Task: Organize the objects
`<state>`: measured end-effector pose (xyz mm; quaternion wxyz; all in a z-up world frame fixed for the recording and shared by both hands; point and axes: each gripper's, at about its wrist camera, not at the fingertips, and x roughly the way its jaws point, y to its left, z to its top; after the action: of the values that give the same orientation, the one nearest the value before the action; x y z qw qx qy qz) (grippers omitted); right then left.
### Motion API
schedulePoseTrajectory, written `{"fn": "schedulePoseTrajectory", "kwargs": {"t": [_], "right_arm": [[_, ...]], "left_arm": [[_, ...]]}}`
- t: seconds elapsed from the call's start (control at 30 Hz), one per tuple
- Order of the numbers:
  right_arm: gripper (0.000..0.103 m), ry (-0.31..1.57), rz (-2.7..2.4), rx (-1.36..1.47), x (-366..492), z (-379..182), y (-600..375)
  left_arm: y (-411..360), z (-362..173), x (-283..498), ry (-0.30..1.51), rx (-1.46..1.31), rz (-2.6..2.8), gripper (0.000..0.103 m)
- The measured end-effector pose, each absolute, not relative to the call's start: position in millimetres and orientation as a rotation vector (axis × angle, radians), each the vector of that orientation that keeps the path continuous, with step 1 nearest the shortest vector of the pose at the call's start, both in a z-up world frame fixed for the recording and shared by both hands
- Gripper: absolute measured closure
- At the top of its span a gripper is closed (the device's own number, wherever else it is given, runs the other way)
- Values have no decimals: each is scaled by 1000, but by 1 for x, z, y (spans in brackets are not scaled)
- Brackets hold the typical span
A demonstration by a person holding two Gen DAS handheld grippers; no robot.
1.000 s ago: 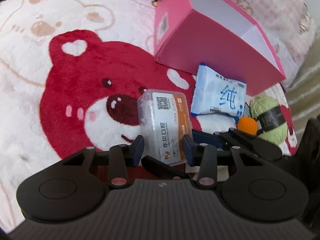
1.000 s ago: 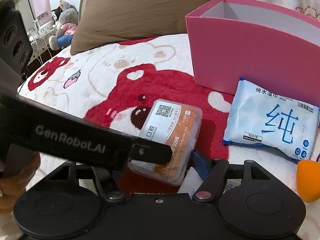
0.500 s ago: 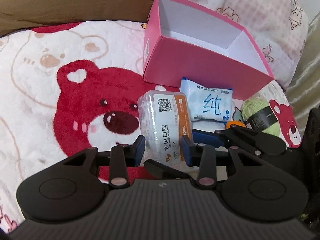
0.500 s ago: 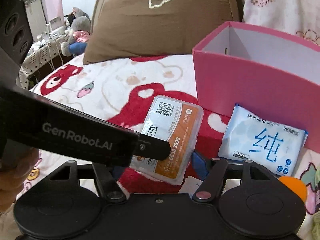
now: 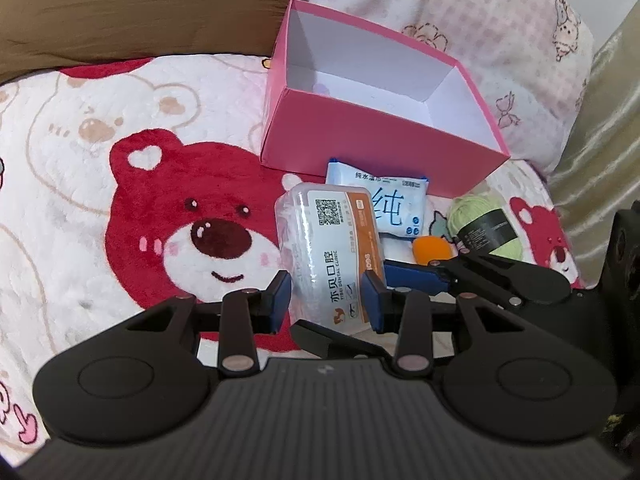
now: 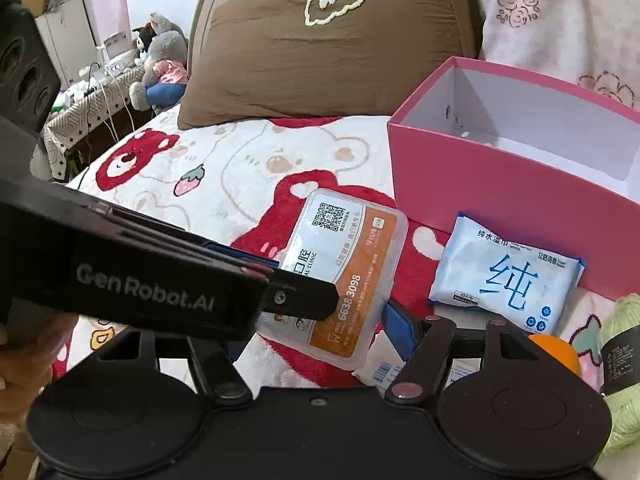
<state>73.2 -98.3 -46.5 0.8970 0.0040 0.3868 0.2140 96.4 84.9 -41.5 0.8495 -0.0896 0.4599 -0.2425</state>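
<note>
A clear plastic floss box (image 5: 332, 240) with an orange label hangs above the bear blanket. My left gripper (image 5: 326, 296) is shut on its near end, one blue pad on each side. In the right wrist view the same floss box (image 6: 348, 264) lies across my right gripper (image 6: 320, 332). The right gripper's right pad touches the box's edge, and the left gripper's arm (image 6: 296, 298) hides its left finger. The open pink box (image 5: 380, 148) stands behind, empty inside. A blue wipes pack (image 5: 396, 200), an orange ball (image 5: 432, 250) and green yarn (image 5: 480, 228) lie before it.
A brown pillow (image 6: 320, 40) and a pink flowered pillow (image 5: 480, 20) lean behind the pink box (image 6: 500, 200). A white packet (image 6: 384, 368) lies under the right gripper. Far left stands a side table with stuffed toys (image 6: 160, 52). The blanket (image 5: 120, 140) stretches to the left.
Both grippers have risen together with the floss box, which is now off the blanket. The pink box sits lower in view and its white inside shows.
</note>
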Motion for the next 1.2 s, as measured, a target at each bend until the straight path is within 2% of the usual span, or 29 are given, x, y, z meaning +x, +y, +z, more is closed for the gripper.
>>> {"fn": "schedulePoseTrajectory", "kwargs": {"t": [0.37,0.6,1.2], "right_arm": [[31,816,434,65,60,-29,-111],[31,886,427,117,56,-21,-120],[35,805,431,-58,47,35,-129]], "left_arm": [[77,-26,82,976,-198,-533,66],[71,-22,79,1088,-230,-516,66],[50,40,84,1076,-239,-538,66]]}}
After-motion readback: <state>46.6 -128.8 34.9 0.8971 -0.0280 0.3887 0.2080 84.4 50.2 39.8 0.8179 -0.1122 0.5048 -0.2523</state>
